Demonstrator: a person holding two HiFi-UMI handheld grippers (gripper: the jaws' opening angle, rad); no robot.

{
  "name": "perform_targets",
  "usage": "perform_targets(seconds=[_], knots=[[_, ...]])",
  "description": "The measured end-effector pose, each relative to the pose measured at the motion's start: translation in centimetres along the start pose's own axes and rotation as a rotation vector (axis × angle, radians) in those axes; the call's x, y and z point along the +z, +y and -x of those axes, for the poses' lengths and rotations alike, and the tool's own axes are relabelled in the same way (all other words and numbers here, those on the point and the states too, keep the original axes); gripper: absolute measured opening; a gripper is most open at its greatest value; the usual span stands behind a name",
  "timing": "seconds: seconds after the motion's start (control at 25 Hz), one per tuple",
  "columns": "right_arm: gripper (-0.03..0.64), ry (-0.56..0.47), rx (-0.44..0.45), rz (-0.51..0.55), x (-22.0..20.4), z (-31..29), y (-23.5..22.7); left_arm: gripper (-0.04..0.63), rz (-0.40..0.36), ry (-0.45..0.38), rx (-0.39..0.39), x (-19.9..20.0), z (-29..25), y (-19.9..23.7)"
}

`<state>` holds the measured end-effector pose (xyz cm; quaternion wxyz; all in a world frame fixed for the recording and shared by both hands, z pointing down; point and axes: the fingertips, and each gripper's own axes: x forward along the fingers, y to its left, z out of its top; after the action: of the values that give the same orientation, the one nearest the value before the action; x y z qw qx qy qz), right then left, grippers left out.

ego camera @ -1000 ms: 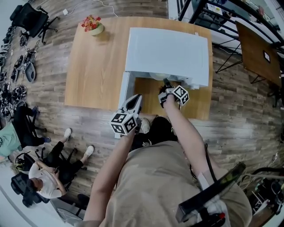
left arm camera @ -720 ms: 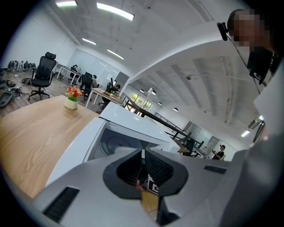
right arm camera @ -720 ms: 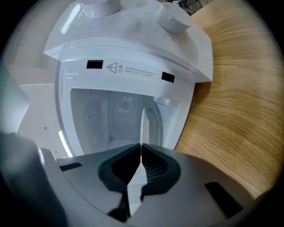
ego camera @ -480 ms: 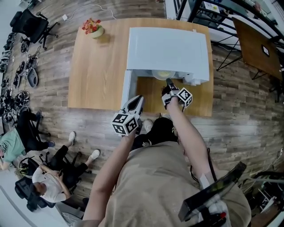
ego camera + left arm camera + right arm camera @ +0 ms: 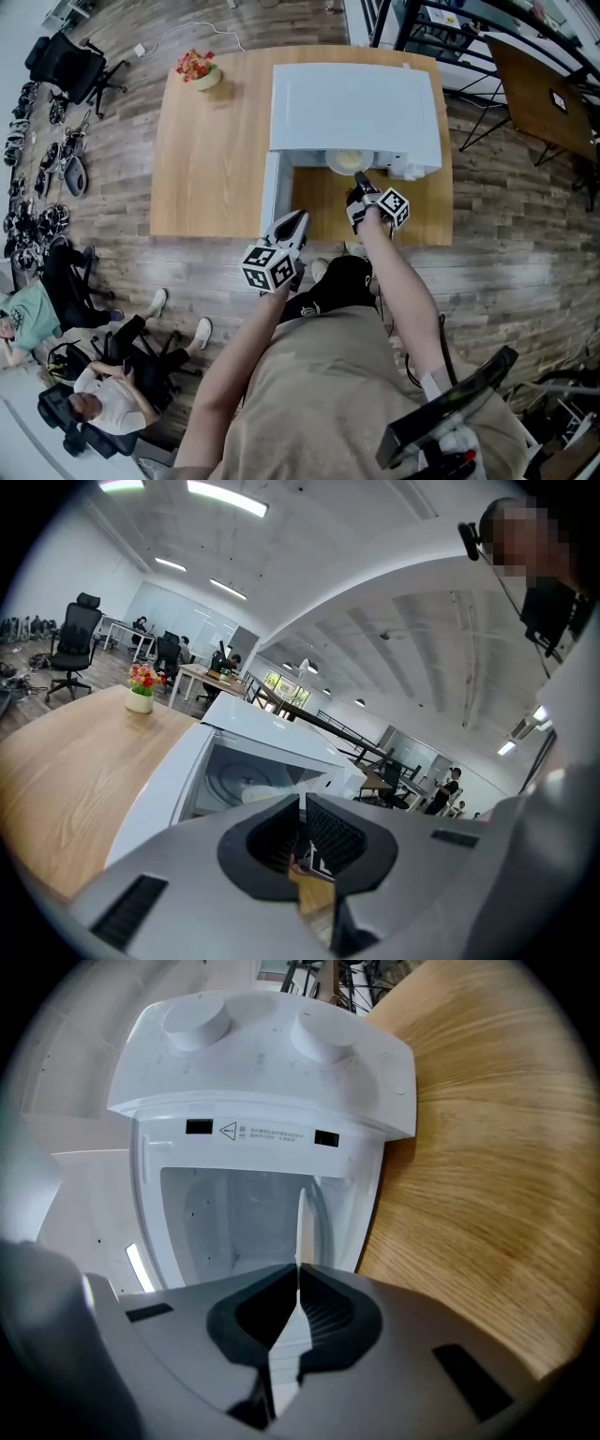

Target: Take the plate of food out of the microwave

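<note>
In the head view the step in hand looks like the pull-out itself. The right gripper (image 5: 361,180) reaches to the open front of the microwave (image 5: 356,98), and its tips meet the near rim of the plate (image 5: 345,161). The plate shows partly out from under the microwave's front edge, above the table (image 5: 211,159). The door (image 5: 272,192) stands swung open to the left, and the left gripper (image 5: 297,221) hangs near the door's outer end, apart from the plate. As I judge it, the next move calls for a level draw toward the person so the food does not slide. A second hold from the left gripper would probably help once the plate is clear of the opening. The plate is round and pale, with something flat and yellowish on it; what the food is I cannot tell. In the left gripper view the two fingers are pressed together with nothing between them, and beyond them the microwave's cavity stands open with the pale plate low at its front. In the right gripper view the fingers are clamped on the plate's thin white rim, seen edge-on as a sliver running toward the cavity. The hold is only at the edge, so the plate could tip.
</note>
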<state>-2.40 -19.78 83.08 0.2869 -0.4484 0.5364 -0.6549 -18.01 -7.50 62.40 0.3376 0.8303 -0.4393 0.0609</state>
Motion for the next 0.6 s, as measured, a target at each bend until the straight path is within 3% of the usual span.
perform_targets(seconds=[0.44, 0.52, 0.6], knots=[[0.024, 0.030, -0.053, 0.063, -1.1, -2.4, -1.1, 0.003, -0.017, 0.024, 0.023, 0.2, 0.9, 0.8], [0.091, 0.026, -0.053, 0.063, -1.2, -2.5, -1.2, 0.003, -0.015, 0.026, 0.018, 0.2, 0.8, 0.7], [0.116, 0.023, -0.060, 0.057, -1.1, -2.7, -1.3, 0.003, -0.011, 0.026, 0.013, 0.2, 0.6, 0.6]])
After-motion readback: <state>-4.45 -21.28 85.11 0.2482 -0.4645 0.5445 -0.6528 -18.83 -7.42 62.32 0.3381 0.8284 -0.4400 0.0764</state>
